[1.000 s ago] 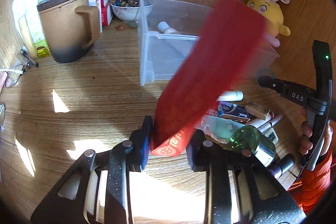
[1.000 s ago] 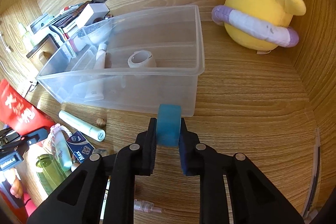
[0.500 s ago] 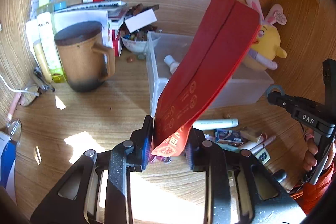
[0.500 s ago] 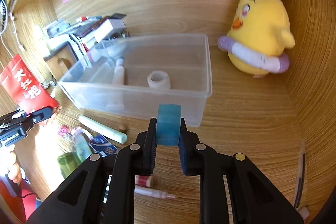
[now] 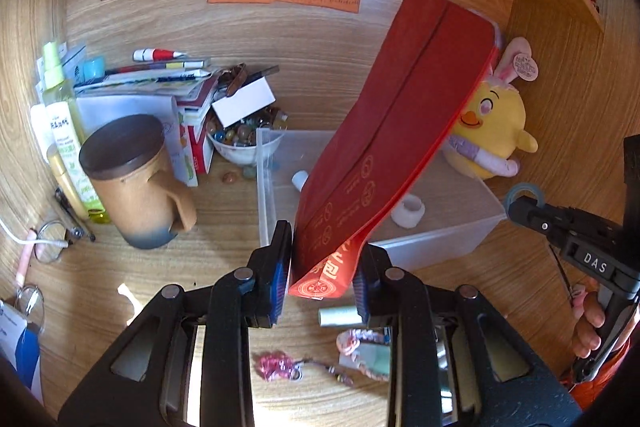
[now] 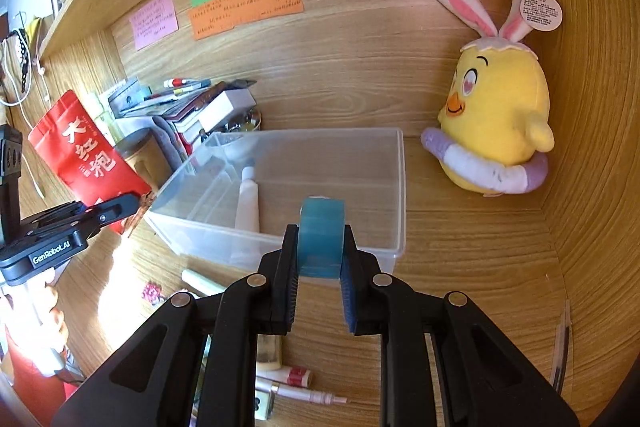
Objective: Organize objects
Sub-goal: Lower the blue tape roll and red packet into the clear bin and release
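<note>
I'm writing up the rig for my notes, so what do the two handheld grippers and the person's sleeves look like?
Both grippers are matte black, with angular linked fingers, silver pivot rivets and ribbed blue pads. The left gripper reads "GenRobot.AI" in white on its side in the right wrist view. The right gripper shows "DAS" lettering in the left wrist view. The sleeve by its handle is orange-red. No cables are visible.

The desk (image 6: 460,267) and the wall behind it are pale wood grain with a smooth, faintly shiny face, and the storage bin (image 6: 394,187) on it is clear, slightly frosted plastic. The red pouch (image 5: 392,147) looks like matt paper printed in gold, the blue roll (image 6: 322,237) is translucent and glossy, and the plush chick (image 6: 496,123) is soft, fuzzy cloth. Both grippers' fingers (image 6: 288,267) are matt black plastic with ribbed blue pads and small bright metal pins, while the brown mug (image 5: 136,183) has a dull, earthy glaze.
</note>
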Motion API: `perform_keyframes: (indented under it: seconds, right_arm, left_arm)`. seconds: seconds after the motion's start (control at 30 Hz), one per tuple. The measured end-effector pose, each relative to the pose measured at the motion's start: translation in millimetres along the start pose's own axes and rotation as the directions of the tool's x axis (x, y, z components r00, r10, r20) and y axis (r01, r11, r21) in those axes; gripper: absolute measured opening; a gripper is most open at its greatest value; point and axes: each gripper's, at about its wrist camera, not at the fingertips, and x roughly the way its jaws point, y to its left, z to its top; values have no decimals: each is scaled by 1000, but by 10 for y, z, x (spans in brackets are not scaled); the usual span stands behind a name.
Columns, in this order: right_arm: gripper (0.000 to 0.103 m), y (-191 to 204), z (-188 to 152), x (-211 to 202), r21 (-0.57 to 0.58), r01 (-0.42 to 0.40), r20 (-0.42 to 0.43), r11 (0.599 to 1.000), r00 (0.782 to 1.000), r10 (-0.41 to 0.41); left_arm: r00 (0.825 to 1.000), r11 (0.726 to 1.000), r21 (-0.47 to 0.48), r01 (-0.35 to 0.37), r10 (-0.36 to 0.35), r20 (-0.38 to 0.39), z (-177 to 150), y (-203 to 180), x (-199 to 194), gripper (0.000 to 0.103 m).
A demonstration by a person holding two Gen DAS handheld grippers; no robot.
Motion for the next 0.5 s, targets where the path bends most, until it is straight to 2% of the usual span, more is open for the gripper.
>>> perform_keyframes:
  seconds: [0.5]
  right_arm:
    - [16,-8,327,269,-4,6,2,1000,1000,-5]
  left_arm:
    - [1000,999,34,-23,23,-1,394,-34,346,28]
